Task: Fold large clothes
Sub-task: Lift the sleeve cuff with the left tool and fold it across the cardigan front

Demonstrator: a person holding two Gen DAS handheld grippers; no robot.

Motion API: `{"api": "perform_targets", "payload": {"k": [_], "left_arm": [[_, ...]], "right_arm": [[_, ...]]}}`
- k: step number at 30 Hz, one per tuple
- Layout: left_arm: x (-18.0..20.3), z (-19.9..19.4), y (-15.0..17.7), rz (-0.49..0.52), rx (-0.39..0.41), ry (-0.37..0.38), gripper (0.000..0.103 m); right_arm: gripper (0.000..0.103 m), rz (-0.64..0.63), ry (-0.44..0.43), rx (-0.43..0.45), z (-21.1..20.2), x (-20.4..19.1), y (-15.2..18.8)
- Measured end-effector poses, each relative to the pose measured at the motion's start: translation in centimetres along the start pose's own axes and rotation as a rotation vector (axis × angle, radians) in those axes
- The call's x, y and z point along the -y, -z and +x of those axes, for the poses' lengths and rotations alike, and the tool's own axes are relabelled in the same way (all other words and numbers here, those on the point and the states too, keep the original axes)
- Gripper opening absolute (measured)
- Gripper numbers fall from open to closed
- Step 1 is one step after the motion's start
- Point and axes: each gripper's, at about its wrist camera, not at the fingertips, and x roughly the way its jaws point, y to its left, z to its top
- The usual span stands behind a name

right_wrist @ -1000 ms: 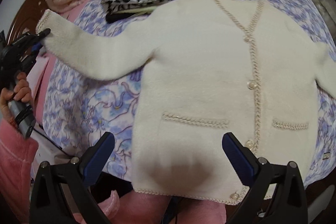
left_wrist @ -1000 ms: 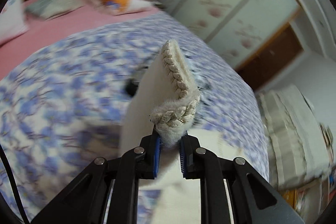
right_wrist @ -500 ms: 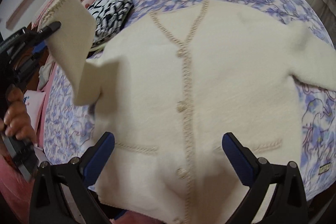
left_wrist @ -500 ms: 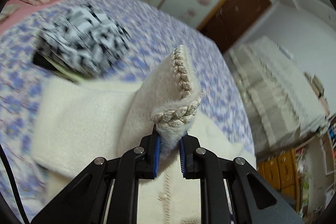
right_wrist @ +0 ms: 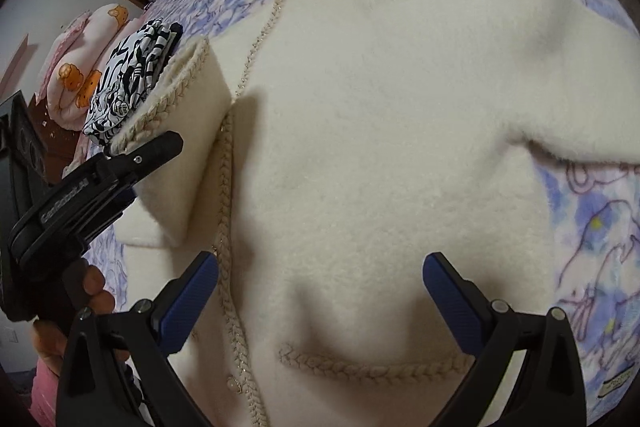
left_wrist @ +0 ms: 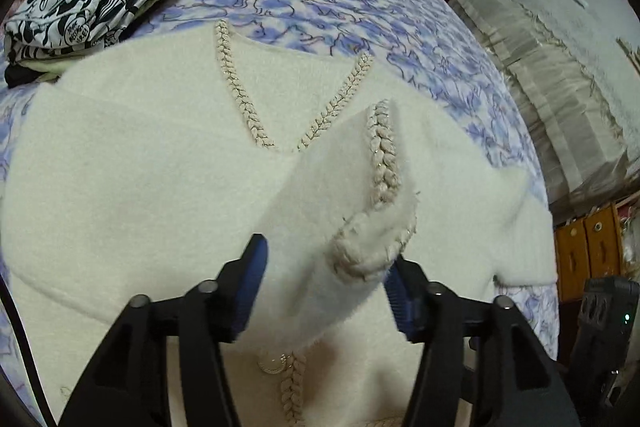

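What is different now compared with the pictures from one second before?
The left gripper carried the sleeve cuff from the bed's side across onto the cardigan front. Its jaws, then clamped on the cuff, are opening, with the cuff between them. The right gripper stayed open and empty; the black-and-white folded clothes stayed put.

Your left gripper (left_wrist: pixel 326 285) points steeply down with its jaws opening; the sleeve cuff (left_wrist: pixel 370 247) sits between the blue pads (left_wrist: pixel 253 281), which stand clear of it on the left side. From the right wrist view, that same left gripper (right_wrist: pixel 132 163) shows side-on at the left edge, with your left hand (right_wrist: pixel 80 307) wrapped around its handle below. Your right gripper (right_wrist: pixel 320 301) also tilts steeply down, its jaws spread wide with nothing pinched between them.
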Motion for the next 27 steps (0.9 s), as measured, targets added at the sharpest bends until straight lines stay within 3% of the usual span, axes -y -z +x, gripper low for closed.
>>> {"api": "perform_targets", "payload": {"k": [2, 5, 9, 13, 16, 20, 25, 27], "left_arm": [[-0.5, -0.8, -0.3, 0.004, 0.002, -0.006, 0.061], [-2.1, -2.3, -1.3, -0.022, 0.013, -0.024, 0.079], [-4.5, -5.5, -2.3, -0.036, 0.057, -0.062, 0.089], [-7.7, -7.9, -2.7, -0.065, 0.092, -0.124, 0.09], [-11.2, -8.8, -2.1, -0.091, 0.098, -0.214, 0.09], [-16.9, -8.5, -0.5, -0.14, 0.033, -0.37, 0.09], [-22.9, -7.8, 2.0, -0.199, -0.058, -0.549, 0.09], [-24.6, -7.7, 2.8, -0.224, -0.074, -0.577, 0.09]], "right_arm": [[0.1, 0.019, -0.021, -0.011, 0.6, 0.0, -0.1], [0.097, 0.029, -0.08, -0.029, 1.5, -0.5, -0.6], [0.097, -0.026, -0.129, -0.02, 2.1, -2.4, -1.1], [0.097, -0.089, -0.176, -0.011, 2.7, -4.6, -1.8], [0.097, -0.108, -0.152, -0.04, 4.4, -5.6, -2.3], [0.097, -0.058, -0.057, -0.088, 6.5, -5.4, -2.5], [0.097, -0.001, 0.029, -0.049, 6.8, -4.9, -2.3], [0.097, 0.023, 0.06, -0.035, 7.0, -4.8, -2.4]]}}
